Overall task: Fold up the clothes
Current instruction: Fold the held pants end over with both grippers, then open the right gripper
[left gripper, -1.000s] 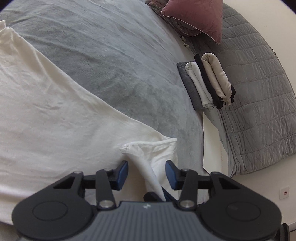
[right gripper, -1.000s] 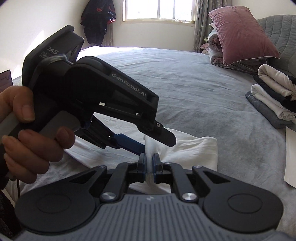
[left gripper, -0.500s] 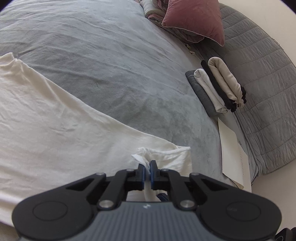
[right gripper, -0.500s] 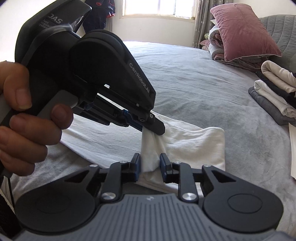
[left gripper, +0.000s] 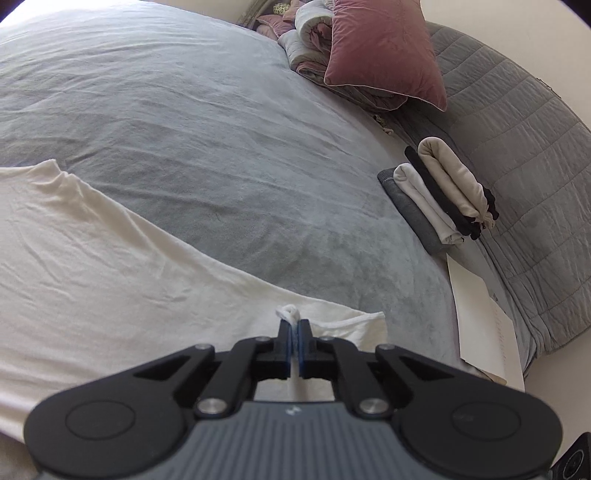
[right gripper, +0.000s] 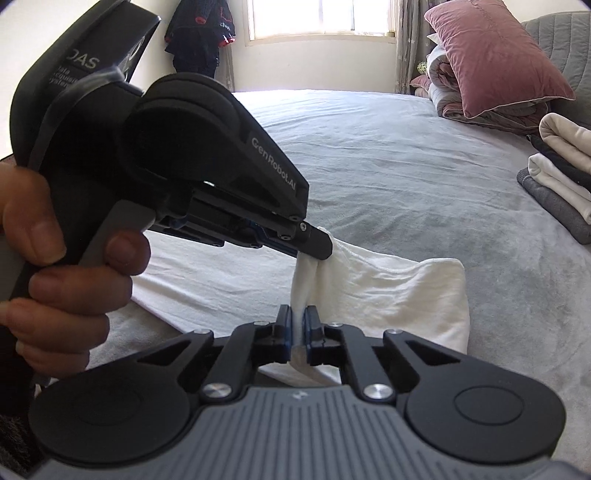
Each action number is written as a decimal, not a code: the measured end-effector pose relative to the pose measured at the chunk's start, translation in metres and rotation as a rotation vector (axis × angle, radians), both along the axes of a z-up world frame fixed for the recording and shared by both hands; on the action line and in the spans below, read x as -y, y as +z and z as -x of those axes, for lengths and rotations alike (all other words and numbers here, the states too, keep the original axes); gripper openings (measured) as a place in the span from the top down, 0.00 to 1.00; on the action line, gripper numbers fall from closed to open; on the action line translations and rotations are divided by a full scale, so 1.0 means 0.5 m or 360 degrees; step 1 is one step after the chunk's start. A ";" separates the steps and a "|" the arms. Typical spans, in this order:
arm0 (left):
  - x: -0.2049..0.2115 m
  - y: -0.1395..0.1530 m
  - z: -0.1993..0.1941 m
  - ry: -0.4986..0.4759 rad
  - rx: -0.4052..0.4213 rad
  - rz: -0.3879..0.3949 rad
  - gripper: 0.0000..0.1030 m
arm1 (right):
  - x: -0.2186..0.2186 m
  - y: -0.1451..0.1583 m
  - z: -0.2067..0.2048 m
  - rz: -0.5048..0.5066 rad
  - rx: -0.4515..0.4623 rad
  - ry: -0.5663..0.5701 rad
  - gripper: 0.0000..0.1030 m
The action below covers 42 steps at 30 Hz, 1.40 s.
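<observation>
A white garment [left gripper: 110,266] lies spread on the grey bed [left gripper: 221,129], with one corner bunched up. My left gripper [left gripper: 294,326] is shut on a small tuft of that corner. In the right wrist view the left gripper [right gripper: 317,248] shows from the side, held by a hand [right gripper: 55,258], with the white garment [right gripper: 388,291] hanging from its tip. My right gripper [right gripper: 298,318] is shut on the same strip of cloth just below the left gripper's tip. The cloth runs taut between the two.
A stack of folded clothes [left gripper: 439,195] sits at the bed's right edge, with a white sheet of paper [left gripper: 480,317] beside it. A pink pillow [left gripper: 380,48] lies on rolled bedding at the head. A grey quilted headboard [left gripper: 517,147] is on the right. A window [right gripper: 317,18] is behind.
The left gripper went from open to shut on the garment corner and lifted it. The right gripper let go for a moment, then shut again on the cloth lower down.
</observation>
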<state>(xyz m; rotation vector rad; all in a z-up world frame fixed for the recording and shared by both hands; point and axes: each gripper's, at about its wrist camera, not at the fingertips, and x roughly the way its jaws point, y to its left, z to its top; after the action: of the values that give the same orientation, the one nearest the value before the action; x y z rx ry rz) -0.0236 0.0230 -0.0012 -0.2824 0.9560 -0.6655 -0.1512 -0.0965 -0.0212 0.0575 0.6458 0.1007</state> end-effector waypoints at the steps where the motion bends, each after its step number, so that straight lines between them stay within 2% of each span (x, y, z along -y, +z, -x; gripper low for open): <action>1: -0.008 0.007 0.002 -0.0001 0.0034 -0.0010 0.97 | -0.002 0.005 -0.002 -0.0034 0.0003 0.0012 0.92; 7: -0.075 0.041 -0.001 0.0089 0.0188 -0.0104 0.98 | -0.030 0.021 -0.039 -0.0316 0.0010 0.0074 0.92; 11: -0.135 0.051 -0.023 0.0189 0.0205 -0.0185 0.98 | -0.066 0.021 -0.082 -0.0482 -0.0012 0.0117 0.92; 14: -0.181 0.058 -0.044 0.0233 0.0212 -0.0255 0.98 | -0.106 0.019 -0.119 -0.0550 -0.0033 0.0161 0.92; 22: -0.302 0.074 -0.102 0.0349 0.0232 -0.0441 0.98 | -0.225 0.020 -0.216 -0.0634 -0.0054 0.0295 0.92; 35: -0.488 0.079 -0.201 0.0464 0.0181 -0.0582 0.98 | -0.394 0.006 -0.346 -0.0773 -0.0093 0.0447 0.92; 42: -0.539 0.067 -0.224 0.0500 0.0205 -0.0693 0.98 | -0.461 -0.005 -0.404 -0.0807 -0.0162 0.0512 0.92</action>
<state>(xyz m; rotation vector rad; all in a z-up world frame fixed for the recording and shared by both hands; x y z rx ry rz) 0.0883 0.2927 0.0323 -0.0007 0.8839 -0.1757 0.0505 0.1339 -0.0239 0.4501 0.7146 0.5746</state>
